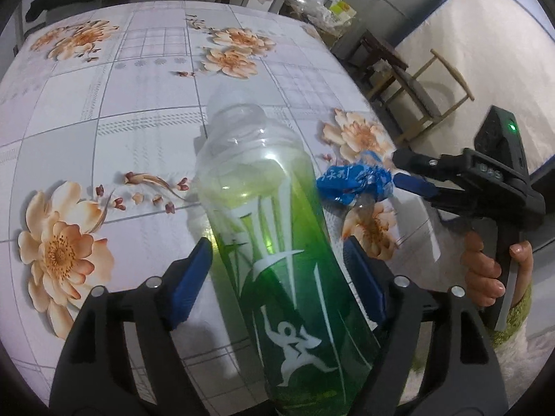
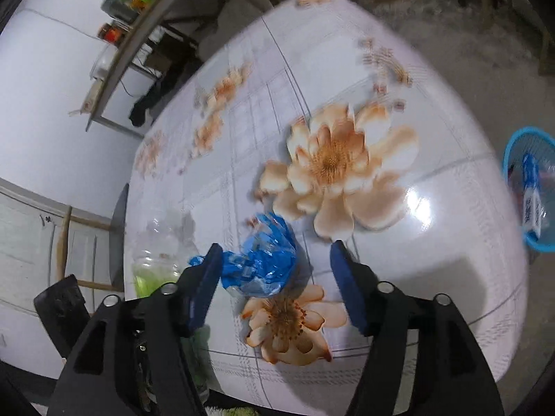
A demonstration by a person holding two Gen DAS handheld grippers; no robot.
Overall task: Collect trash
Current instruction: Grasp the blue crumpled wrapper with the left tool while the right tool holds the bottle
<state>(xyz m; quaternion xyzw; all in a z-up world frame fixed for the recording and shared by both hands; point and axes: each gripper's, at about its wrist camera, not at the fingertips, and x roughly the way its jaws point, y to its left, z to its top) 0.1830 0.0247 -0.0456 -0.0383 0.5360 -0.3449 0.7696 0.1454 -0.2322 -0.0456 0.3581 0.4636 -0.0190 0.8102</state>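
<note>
Left wrist view – left gripper spread wide around the green-labelled plastic bottle; right gripper gapes beside a crumpled blue wrapper – neither clamped

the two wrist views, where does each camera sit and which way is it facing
Left wrist: on the left tool, looking along its fingers across the flowered table; the green bottle lies between the open fingers; the right tool and the person's right hand show at right.
Right wrist: on the right tool, looking down across the table at the crumpled blue wrapper between its open fingers; a blue basket stands beyond the table edge.
Shared: table, wrapper, bottle.
</note>
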